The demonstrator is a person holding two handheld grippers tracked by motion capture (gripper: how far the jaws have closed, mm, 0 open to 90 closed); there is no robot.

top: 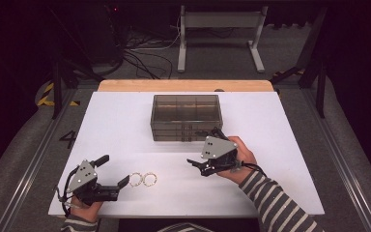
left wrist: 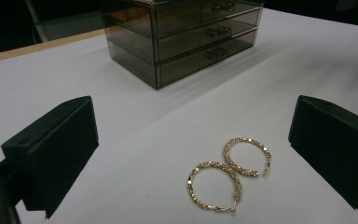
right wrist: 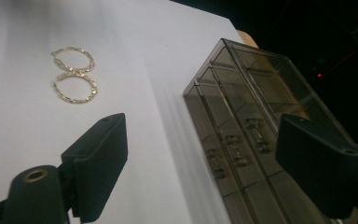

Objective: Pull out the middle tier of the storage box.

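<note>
Nearest jaws: my left gripper (left wrist: pixel 191 154) stands wide open, nothing between the pads, low over the white table (top: pixel 116 121) and aimed at the two gold hoop earrings (left wrist: pixel 228 175).
Earrings: both lie flat on the table, touching or overlapping at their rims, just ahead of my left jaws; in the high view they sit between my two grippers, nearer the left one (top: pixel 143 179).
Right gripper: my right gripper (top: pixel 196 166) is open too and holds nothing; it hovers just in front of the drawer box, jaws pointing left across the table. Its own view looks along the box's front, with the drawer pulls between the jaws.
Drawer box: the smoky clear drawer box (top: pixel 186 117) stands at the far middle of the table, well apart from the earrings; its three drawers (left wrist: pixel 205 44) look shut.
Step in hand, as I judge it: take one hoop with the left while the right goes for a drawer pull.
How to do it well: I should come down on one hoop alone, at the side of its rim away from its twin, so the second is not dragged along. Thin wire on a flat board slips easily, so keep the pads low and close slowly.
Right side: line one small pull (right wrist: pixel 235 150) squarely between the jaws before closing, and draw straight out so the light box does not slide.
</note>
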